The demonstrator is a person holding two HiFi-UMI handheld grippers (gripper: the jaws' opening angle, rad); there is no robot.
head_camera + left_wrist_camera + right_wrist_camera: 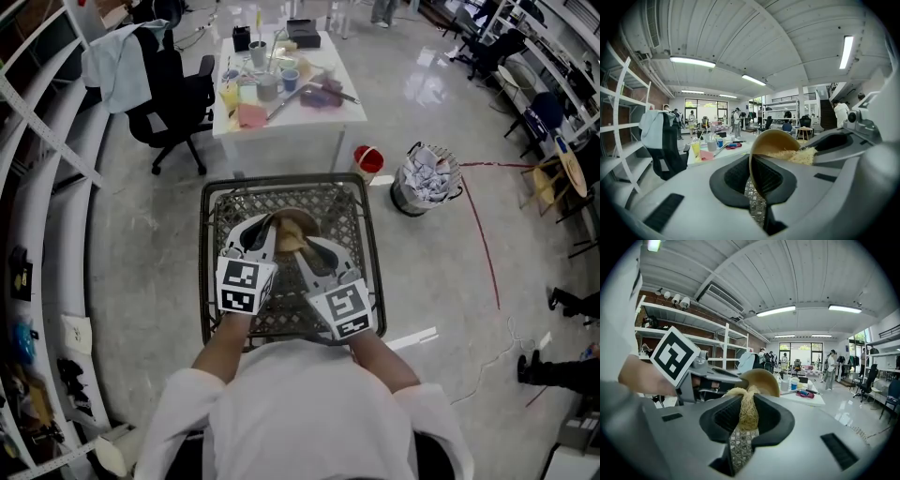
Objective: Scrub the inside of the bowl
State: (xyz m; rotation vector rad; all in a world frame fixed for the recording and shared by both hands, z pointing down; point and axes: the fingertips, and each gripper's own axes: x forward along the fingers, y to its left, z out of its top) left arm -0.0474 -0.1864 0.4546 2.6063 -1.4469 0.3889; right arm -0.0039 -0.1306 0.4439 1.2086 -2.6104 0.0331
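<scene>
Tan bowl (pixel 298 223) tipped on edge over the wire basket (pixel 204 255), fibre scrubber (pixel 747 409) inside it.
The left gripper (pixel 753 169) has its jaws closed tight on the bowl's rim; the right gripper (pixel 747 405) pinches the scrubber, its far end lying in the bowl's hollow.

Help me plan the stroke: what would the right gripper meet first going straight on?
Probably the round tan bowl, whose rim the left gripper holds; the straw-coloured fibre scrubber in the right gripper's jaws seems to touch it, though depth is unclear.
</scene>
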